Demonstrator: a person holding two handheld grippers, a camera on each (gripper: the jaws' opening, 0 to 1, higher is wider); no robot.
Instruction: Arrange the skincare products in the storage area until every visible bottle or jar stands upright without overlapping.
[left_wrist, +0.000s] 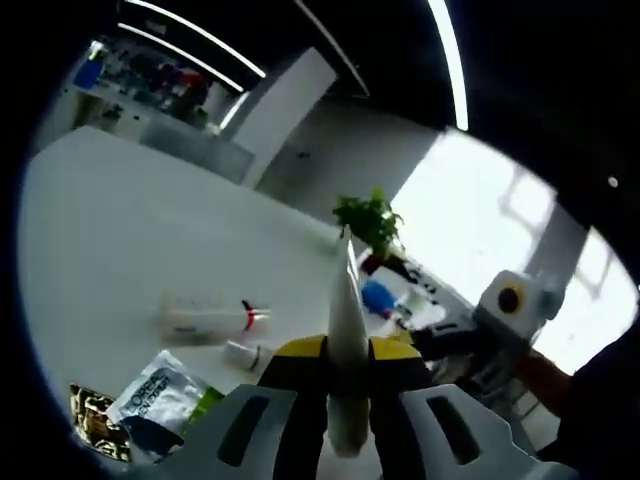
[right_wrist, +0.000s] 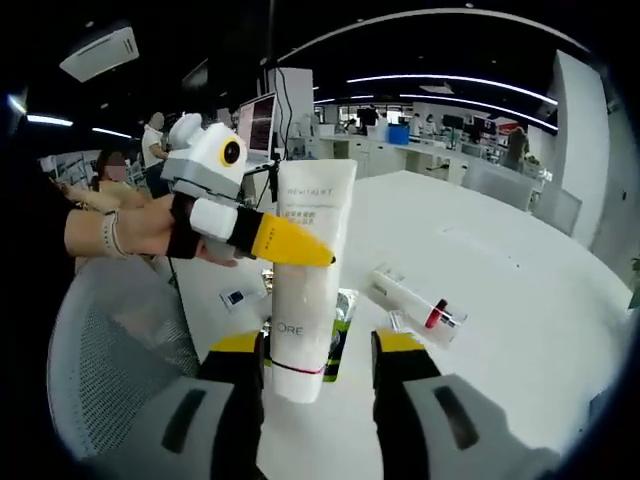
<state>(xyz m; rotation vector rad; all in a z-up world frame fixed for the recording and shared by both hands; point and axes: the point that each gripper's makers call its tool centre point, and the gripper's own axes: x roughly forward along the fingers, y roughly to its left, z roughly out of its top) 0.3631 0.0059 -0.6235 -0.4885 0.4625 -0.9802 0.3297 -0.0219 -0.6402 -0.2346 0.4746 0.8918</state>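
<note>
Holding the white tube (right_wrist: 308, 280) off the table is my left gripper (right_wrist: 290, 245): in the right gripper view its yellow-tipped jaws come in from the left and close across the tube's flat face about midway up. The tube stands nearly upright in the air, crimped end up, cap end down, its long axis running vertically between my right gripper's (right_wrist: 318, 355) jaws. Those jaws stand wide apart, one on each side of the tube's lower end, and I judge they are not gripping it; I can't tell whether either pad touches.

In the left gripper view the same tube (left_wrist: 346, 330) shows edge-on as a thin white blade rising from between the left gripper's (left_wrist: 346, 365) yellow pads, which are clamped on it. The right gripper (left_wrist: 500, 320) comes in from the right there, close by.

So the coming move turns on this: the tube is already vertical and both tools are at it, the left one carrying it, the right one straddling its base. Setting it down on its cap looks like the next call.

Further out, a long clear bottle with a red collar (right_wrist: 415, 302) lies on its side on the white table (right_wrist: 500, 240), a small vial (left_wrist: 243, 354) beside it, and printed sachets (left_wrist: 155, 395) lie flat nearby. Those still need attention, I judge. Beyond is an open office with desks, a potted plant (left_wrist: 368, 220), ceiling light strips and people.
</note>
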